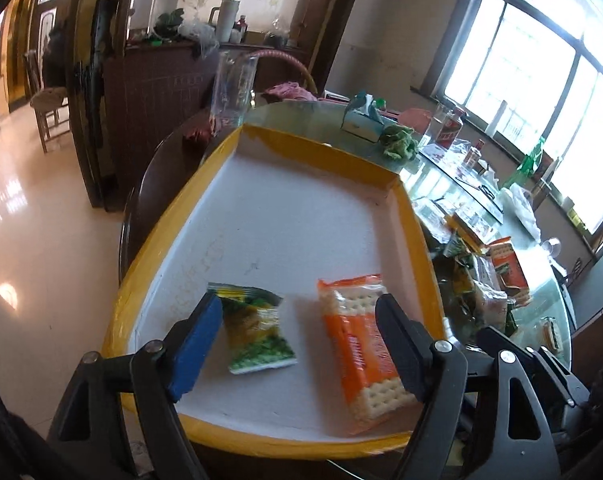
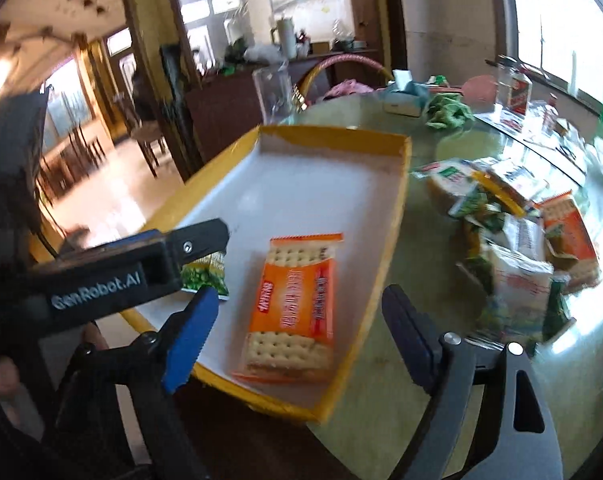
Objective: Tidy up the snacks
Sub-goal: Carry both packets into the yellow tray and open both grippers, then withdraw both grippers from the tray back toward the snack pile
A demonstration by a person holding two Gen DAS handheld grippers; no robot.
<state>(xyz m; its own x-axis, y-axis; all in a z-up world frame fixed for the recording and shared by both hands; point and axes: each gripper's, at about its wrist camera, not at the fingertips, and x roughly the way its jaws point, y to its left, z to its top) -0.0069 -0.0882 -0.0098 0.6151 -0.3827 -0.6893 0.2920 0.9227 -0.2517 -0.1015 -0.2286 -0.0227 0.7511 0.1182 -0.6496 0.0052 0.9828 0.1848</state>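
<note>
Now spread wide, holding nothing: left gripper (image 1: pixel 297 344) and right gripper (image 2: pixel 301 332) over tray (image 1: pixel 415 216); could snag cracker packet (image 2: pixel 291 308), shoving pea packet (image 1: pixel 257 330).

Orange cracker pack (image 1: pixel 361 344), green packet (image 1: pixel 257 330), in tray (image 1: pixel 415 216)

windows (image 1: pixel 541 92) right, bright daylight | floor (image 1: pixel 29 216) left, glossy pale tile | sideboard (image 1: pixel 157 92) upper centre, dark wood | chair (image 1: pixel 41 100) upper left | table (image 2: pixel 401 360) glass-topped

Orange cracker pack (image 1: pixel 361 344), green snack pkt (image 1: pixel 257 328), yellow-rimmed tray (image 1: pixel 415 216).
</note>
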